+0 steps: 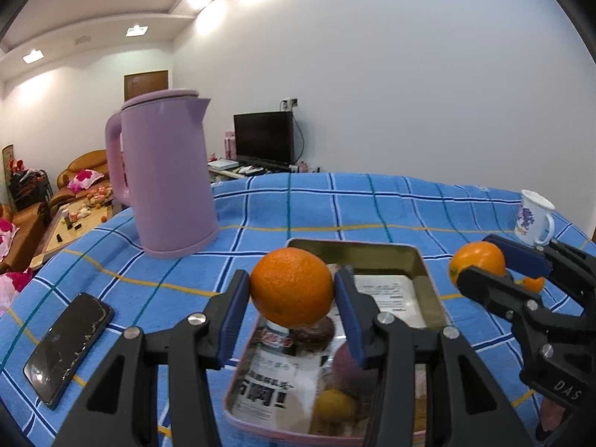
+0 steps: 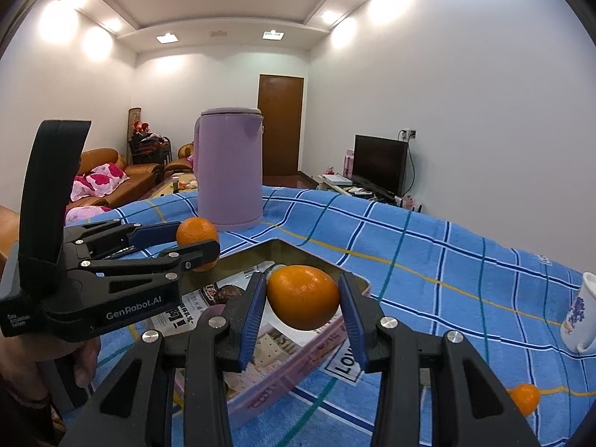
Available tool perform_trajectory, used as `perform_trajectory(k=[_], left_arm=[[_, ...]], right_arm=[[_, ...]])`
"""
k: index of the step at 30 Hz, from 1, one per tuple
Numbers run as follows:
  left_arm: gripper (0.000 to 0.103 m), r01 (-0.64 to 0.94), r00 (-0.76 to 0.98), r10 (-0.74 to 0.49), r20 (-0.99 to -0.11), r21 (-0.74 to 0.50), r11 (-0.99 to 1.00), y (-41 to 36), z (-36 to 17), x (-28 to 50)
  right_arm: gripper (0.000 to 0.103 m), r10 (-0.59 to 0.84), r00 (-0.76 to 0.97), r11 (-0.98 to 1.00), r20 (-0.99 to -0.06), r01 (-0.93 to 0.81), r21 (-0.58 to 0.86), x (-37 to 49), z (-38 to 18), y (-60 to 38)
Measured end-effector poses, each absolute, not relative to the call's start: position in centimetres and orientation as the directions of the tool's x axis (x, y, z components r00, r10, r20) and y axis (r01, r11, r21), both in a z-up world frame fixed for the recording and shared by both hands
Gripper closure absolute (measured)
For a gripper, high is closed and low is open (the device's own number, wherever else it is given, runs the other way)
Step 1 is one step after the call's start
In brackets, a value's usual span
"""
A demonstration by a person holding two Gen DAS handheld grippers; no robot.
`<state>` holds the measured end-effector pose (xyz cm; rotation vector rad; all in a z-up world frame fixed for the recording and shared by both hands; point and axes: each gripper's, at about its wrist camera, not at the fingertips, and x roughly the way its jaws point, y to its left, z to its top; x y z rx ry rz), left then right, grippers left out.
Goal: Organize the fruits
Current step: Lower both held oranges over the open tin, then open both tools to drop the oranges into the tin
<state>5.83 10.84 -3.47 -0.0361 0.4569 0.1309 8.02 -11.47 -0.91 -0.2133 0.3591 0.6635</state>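
My left gripper is shut on an orange and holds it above the near end of a pink metal tin lined with newspaper. My right gripper is shut on a second orange above the same tin. Each gripper shows in the other's view: the right one with its orange at the right, the left one with its orange at the left. A small orange lies on the blue checked cloth, also seen in the left wrist view. A yellowish fruit lies in the tin.
A tall purple kettle stands behind the tin; it also shows in the right wrist view. A black phone lies at the left on the cloth. A white printed mug stands at the right, and shows in the right wrist view.
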Motion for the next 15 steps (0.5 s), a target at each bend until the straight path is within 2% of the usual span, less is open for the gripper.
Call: perform_trajectory(k=[8, 12, 14, 15], left_arm=[[0.054, -0.108, 0.855, 0.086, -0.511, -0.015, 0.994, 11.6, -4.6, 7.2], [0.053, -0.110, 0.856, 0.082, -0.510, -0.024, 0.994, 11.7, -4.6, 7.0], [0.044, -0.119, 0.865, 0.092, -0.494, -0.024, 0.993, 11.6, -4.4, 6.6], [0.034, -0.117, 0.870, 0.087, -0.485, -0.031, 0.993, 11.5, -4.3, 6.4]], right_arm=[[0.061, 0.549, 0.692, 0.766, -0.469, -0.641, -0.049, 10.0, -2.3, -9.4], [0.060, 0.555, 0.671, 0.760, -0.491, -0.650, -0.029, 10.6, -2.6, -9.0], [0.059, 0.550, 0.657, 0.755, -0.515, -0.655, -0.030, 10.7, -2.9, -8.6], [0.054, 0.543, 0.671, 0.761, -0.505, -0.648, -0.043, 10.4, -2.8, -8.7]])
